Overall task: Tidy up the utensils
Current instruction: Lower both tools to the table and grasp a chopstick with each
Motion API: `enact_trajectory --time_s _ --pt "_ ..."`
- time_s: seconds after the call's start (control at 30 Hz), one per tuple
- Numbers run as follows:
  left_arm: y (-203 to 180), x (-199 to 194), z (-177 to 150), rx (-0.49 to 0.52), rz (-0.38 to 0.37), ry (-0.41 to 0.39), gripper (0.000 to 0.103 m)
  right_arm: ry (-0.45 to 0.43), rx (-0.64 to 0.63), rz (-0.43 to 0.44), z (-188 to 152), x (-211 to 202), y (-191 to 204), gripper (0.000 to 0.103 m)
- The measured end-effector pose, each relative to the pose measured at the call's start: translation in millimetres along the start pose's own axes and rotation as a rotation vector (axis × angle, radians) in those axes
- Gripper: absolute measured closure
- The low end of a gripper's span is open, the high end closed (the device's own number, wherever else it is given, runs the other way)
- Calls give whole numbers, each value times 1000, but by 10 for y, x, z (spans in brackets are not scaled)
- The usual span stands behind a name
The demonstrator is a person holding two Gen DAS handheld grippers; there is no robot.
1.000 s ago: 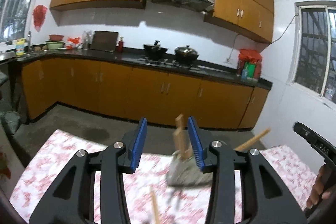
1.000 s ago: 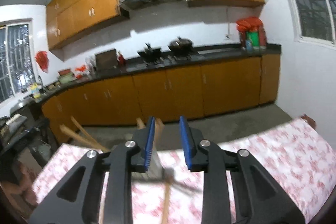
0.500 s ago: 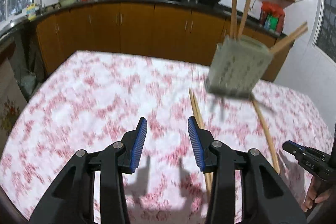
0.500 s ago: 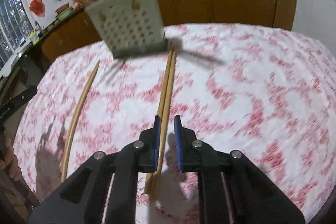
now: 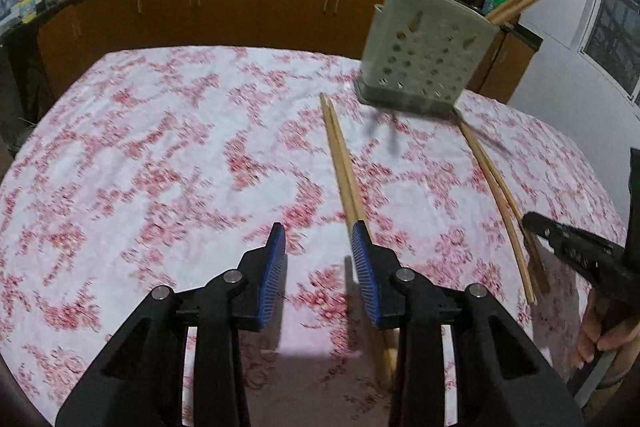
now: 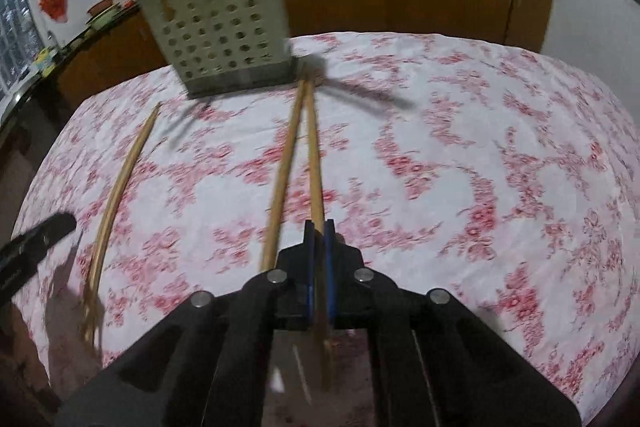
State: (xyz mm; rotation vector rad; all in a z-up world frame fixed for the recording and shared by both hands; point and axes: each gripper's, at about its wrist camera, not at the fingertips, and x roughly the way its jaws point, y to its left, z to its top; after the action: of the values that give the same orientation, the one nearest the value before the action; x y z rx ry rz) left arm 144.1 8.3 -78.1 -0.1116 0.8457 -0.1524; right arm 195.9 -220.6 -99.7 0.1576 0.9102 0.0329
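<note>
The perforated caddy [image 5: 428, 55] stands at the far side of the bench [image 5: 140, 147], with a few chopsticks already upright or leaning in it. Two more pairs lie on the flowered cloth, each running from just in front of the caddy's base back towards a gripper.

The right gripper [image 6: 318, 227] has just been closing and its jaws now stand narrow, pinching one chopstick [image 6: 316, 155] at the end farthest from the caddy. The mate [image 6: 284, 167] lies just beside that stick on the caddy's window-side flank and passes outside the jaws, so only one stick seems caught.

The left gripper [image 5: 317, 231] has also been closing, but its jaws are partly apart with only cloth between the pads. The second pair [image 5: 342, 163] slips under its right finger rather than between the two.

The step in hand looks like picking loose sticks up for the caddy. To do it well, the left gripper should shift sideways until the pair sits between its pads before it closes further. The right grip is near the stick's end, so the tip nearest the caddy will likely droop or swing. Lifting slowly and tilting the stick upright before it reaches the caddy's rim should help. The abandoned mate will probably need a second trip.
</note>
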Motion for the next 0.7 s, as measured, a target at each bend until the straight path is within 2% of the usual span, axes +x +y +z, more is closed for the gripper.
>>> enact_trajectory --time_s 0.13,0.27,0.6,0.7 --pt "-35 43 -54 2 -25 23 71 -3 22 -6 5 -15 -83 97" --pt "-73 72 -85 11 -33 37 72 -19 33 27 -4 -69 -99 95" --pt "-172 149 -141 55 -14 67 76 -17 20 9 -21 -55 -101 93" --pt "-214 177 -130 76 11 67 81 -17 19 3 -29 -57 -115 92"
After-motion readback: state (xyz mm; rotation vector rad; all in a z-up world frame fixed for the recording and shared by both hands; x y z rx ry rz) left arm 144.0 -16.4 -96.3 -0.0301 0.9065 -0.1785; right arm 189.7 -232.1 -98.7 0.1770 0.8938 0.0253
